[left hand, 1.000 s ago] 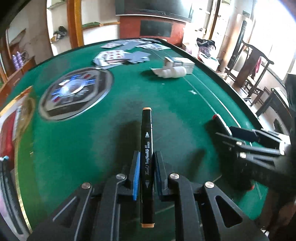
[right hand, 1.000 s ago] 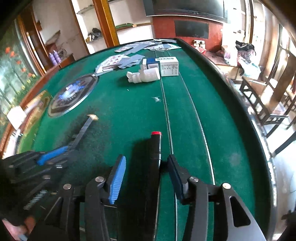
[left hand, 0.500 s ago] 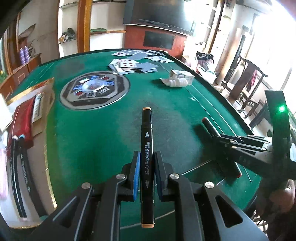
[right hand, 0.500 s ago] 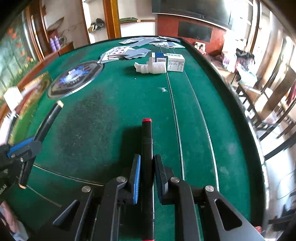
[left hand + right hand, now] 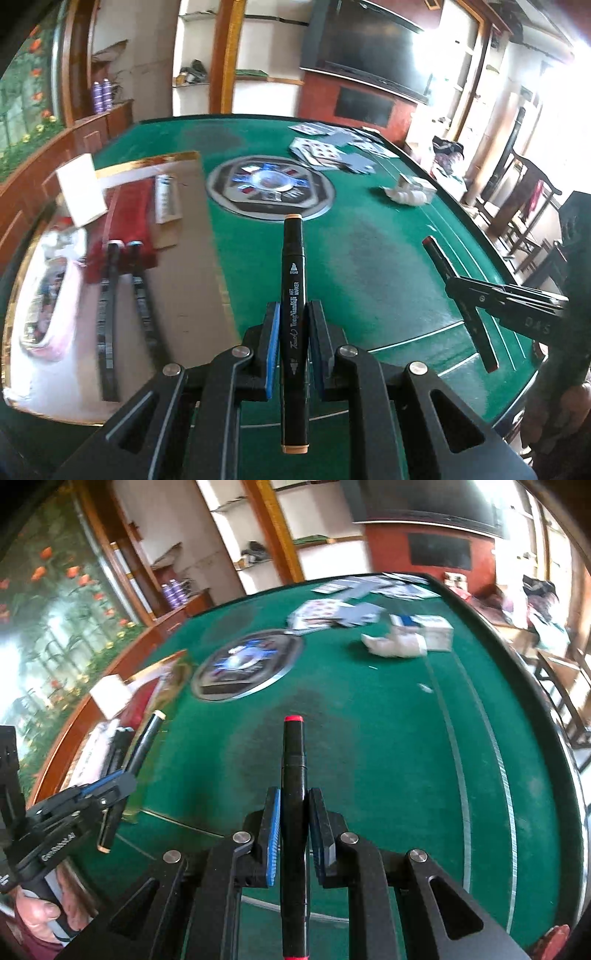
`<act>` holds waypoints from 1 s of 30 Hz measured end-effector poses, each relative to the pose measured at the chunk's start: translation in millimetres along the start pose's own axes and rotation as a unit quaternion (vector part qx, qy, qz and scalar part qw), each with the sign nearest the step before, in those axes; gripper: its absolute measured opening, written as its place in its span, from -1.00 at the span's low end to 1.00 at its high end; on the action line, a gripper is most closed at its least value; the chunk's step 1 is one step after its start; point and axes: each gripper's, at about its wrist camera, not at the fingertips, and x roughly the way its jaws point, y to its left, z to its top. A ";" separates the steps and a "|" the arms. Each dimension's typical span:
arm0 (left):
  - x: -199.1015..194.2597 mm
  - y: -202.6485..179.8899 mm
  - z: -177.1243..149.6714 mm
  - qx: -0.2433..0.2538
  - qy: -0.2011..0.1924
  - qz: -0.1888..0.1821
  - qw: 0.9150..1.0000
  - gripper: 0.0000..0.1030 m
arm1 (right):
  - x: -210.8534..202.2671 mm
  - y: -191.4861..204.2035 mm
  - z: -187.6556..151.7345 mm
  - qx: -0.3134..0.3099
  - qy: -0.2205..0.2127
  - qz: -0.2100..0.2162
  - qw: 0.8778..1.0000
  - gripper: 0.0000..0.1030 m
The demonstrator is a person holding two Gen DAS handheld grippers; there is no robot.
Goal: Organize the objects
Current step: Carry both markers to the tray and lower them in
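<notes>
Green felt covers the big oval table (image 5: 369, 266), which fills both views, a round silver-and-blue emblem (image 5: 269, 186) set at its middle. Along its left edge lies a gold-trimmed case (image 5: 177, 236) with two black markers (image 5: 110, 306) side by side in it. Playing cards (image 5: 332, 151) are scattered at the far side, near a white box (image 5: 430, 631) and a crumpled white object (image 5: 395, 646) touching it. The left gripper (image 5: 293, 347) is clenched on an orange-capped marker (image 5: 293, 295), which is held above the felt just right of the case. The right gripper (image 5: 293, 830) is likewise clamped on a red-capped marker (image 5: 293, 775), held over the felt's near right part
</notes>
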 end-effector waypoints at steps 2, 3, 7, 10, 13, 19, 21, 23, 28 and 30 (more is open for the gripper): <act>-5.5 9.8 0.8 -0.007 -0.007 0.012 1.000 -0.72 | 3.0 14.2 3.9 -0.008 0.002 0.016 1.000 -0.71; -6.8 14.3 1.6 -0.010 -0.010 0.018 1.000 -0.72 | 4.7 21.6 5.9 -0.011 0.003 0.022 1.000 -0.71; -11.9 37.0 1.7 -0.026 -0.018 0.046 0.998 -0.72 | 13.4 49.2 13.2 -0.026 0.007 0.046 0.999 -0.71; -13.4 55.7 -0.1 -0.041 -0.019 0.065 0.997 -0.72 | 21.4 70.2 18.3 -0.033 0.012 0.066 0.997 -0.71; -18.0 72.3 -1.6 -0.052 -0.025 0.084 0.995 -0.72 | 31.2 95.9 23.5 -0.048 0.017 0.079 0.996 -0.70; -22.0 96.5 -0.4 -0.071 -0.036 0.104 0.991 -0.72 | 50.2 140.9 29.1 -0.082 0.033 0.097 0.991 -0.70; -22.1 101.3 -0.4 -0.073 -0.037 0.107 0.991 -0.72 | 58.0 154.3 30.1 -0.091 0.040 0.101 0.990 -0.70; -21.9 104.8 -1.1 -0.074 -0.037 0.110 0.990 -0.72 | 63.9 163.5 30.9 -0.096 0.045 0.102 0.989 -0.70; -13.4 113.9 -0.8 -0.080 -0.032 0.113 0.990 -0.72 | 83.4 184.6 35.8 -0.105 0.059 0.100 0.988 -0.70; -9.5 118.0 -1.1 -0.083 -0.027 0.113 0.990 -0.72 | 91.6 191.9 37.9 -0.111 0.062 0.092 0.988 -0.70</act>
